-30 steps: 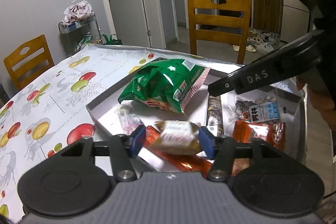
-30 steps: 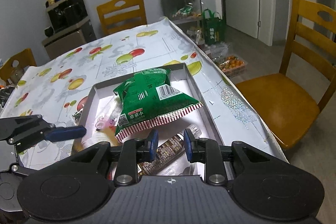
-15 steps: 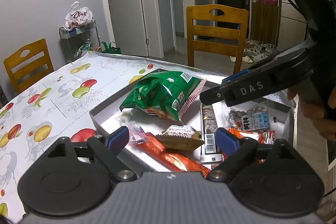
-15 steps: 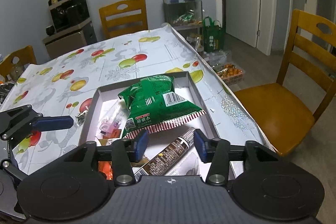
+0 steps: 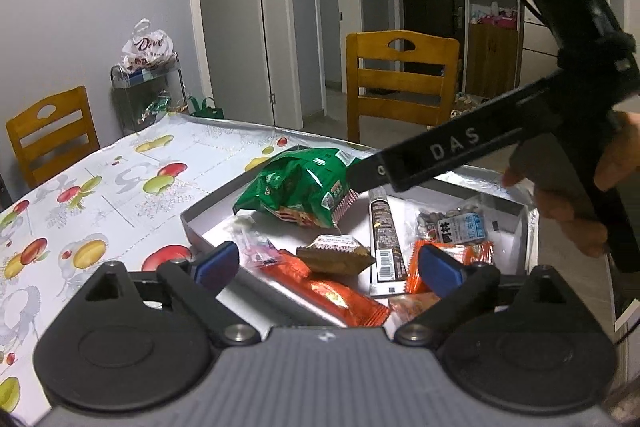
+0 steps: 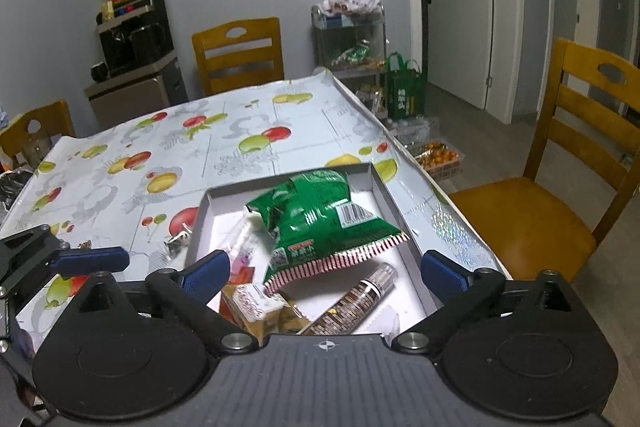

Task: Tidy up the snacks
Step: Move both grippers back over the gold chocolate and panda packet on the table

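A grey shallow box point(image 5: 188, 223) point(image 6: 376, 187) on the table holds the snacks. In it lie a green crisp bag point(image 5: 296, 187) point(image 6: 320, 219), a brown wafer pack point(image 5: 334, 254) point(image 6: 256, 303), a dark chocolate stick point(image 5: 384, 239) point(image 6: 352, 303), an orange bar point(image 5: 332, 291), a nut pack point(image 5: 456, 227) and an orange sachet point(image 5: 452, 255). My left gripper point(image 5: 330, 265) is open and empty above the box's near edge. My right gripper point(image 6: 326, 271) is open and empty over the box; its arm point(image 5: 460, 151) crosses the left wrist view.
The table has a fruit-print cloth point(image 6: 224, 147). Wooden chairs point(image 5: 400, 83) point(image 6: 560, 167) point(image 6: 240, 55) stand around it. A small candy wrapper point(image 6: 176, 241) lies on the cloth left of the box. A shelf with bags point(image 6: 352, 35) stands by the wall.
My left gripper has let go of the brown wafer pack, which now lies in the box, and has opened and drawn back. My right gripper has opened wide and also drawn back.
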